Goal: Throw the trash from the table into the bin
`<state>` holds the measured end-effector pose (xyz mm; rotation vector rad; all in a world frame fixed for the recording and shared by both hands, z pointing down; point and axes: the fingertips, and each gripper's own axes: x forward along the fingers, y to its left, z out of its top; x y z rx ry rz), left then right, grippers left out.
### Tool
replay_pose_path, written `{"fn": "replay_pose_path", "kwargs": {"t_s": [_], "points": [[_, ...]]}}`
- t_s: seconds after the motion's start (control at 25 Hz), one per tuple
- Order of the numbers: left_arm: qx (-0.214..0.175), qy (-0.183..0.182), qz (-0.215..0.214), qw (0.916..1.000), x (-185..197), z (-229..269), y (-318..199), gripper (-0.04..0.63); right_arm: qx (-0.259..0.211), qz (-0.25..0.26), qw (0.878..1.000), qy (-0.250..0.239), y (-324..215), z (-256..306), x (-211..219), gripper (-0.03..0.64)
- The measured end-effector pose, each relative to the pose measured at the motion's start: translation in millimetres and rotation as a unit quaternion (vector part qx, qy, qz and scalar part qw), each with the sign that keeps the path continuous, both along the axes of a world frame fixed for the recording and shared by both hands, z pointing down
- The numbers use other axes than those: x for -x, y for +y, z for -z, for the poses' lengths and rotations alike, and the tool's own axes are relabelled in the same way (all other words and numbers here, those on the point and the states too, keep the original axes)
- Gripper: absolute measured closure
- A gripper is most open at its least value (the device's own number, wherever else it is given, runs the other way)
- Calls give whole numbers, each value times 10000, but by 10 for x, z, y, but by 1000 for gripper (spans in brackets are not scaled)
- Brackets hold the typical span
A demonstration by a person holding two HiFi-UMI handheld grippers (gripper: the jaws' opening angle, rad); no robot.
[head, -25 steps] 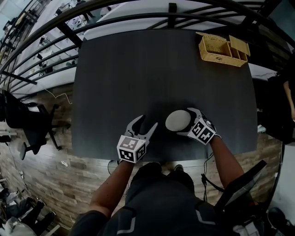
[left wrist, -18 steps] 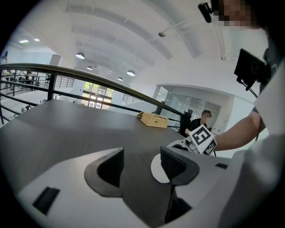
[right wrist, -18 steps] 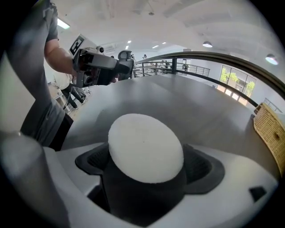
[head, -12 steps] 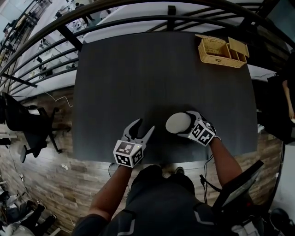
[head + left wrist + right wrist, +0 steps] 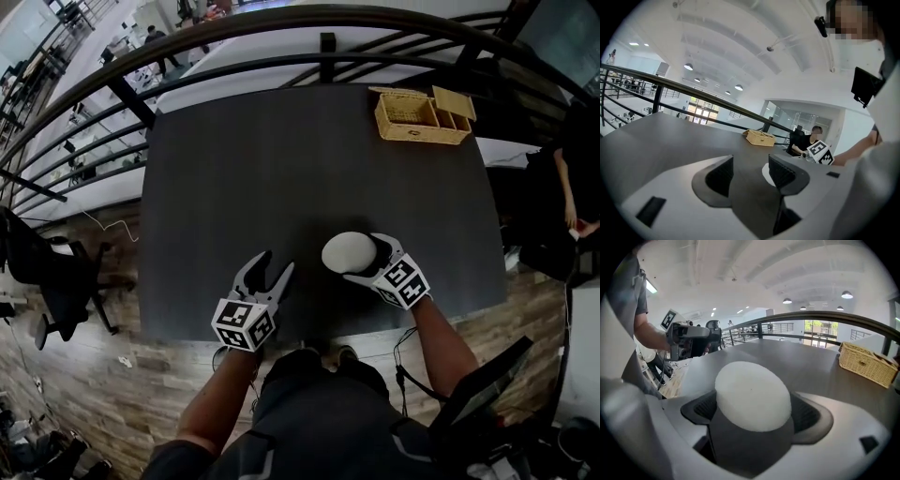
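Observation:
A white rounded piece of trash (image 5: 345, 251) sits between the jaws of my right gripper (image 5: 359, 258), near the front of the dark table (image 5: 281, 169). The right gripper view shows that white piece (image 5: 752, 394) filling the gap, with both pads pressed against its sides, so the right gripper (image 5: 752, 412) is shut on it. My left gripper (image 5: 267, 273) stands to its left by the table's front edge, open and holding nothing. In the left gripper view its jaws (image 5: 751, 173) are spread, and an edge of the white piece (image 5: 765, 172) shows between them, further off.
A wicker basket (image 5: 412, 114) with a hinged lid stands at the table's far right corner; it also shows as the basket (image 5: 867, 363) and the basket (image 5: 761, 137). A black railing (image 5: 281, 56) runs behind the table. A person sits beyond the table's right side.
My left gripper has drawn back a little toward the table's front edge and to the left. The right gripper still holds the white piece in about the same place. The head view has shifted.

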<state>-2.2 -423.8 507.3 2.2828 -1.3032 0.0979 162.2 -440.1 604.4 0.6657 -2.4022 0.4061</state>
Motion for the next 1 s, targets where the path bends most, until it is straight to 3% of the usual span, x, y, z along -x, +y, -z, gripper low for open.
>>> {"fn": "replay_pose_path", "kwargs": {"t_s": [0.24, 0.4, 0.56, 0.88, 1.0], "points": [[-211, 105, 28, 9997, -224, 336, 228, 356, -304, -62, 9990, -309, 185, 582, -61, 117], [-520, 144, 434, 9976, -205, 660, 406, 364, -581, -80, 9963, -628, 265, 1003, -117, 117], [-715, 116, 968, 9927, -56, 929, 654, 414, -795, -53, 9934, -825, 442, 1381, -168, 117], [-861, 170, 1514, 9846, 2, 1245, 1334, 581, -1161, 330, 9862, -1133, 947, 2004, -135, 117], [-926, 91, 1671, 9815, -30, 1280, 1567, 584, -1253, 476, 9832, -1239, 1068, 2109, -137, 117]]}}
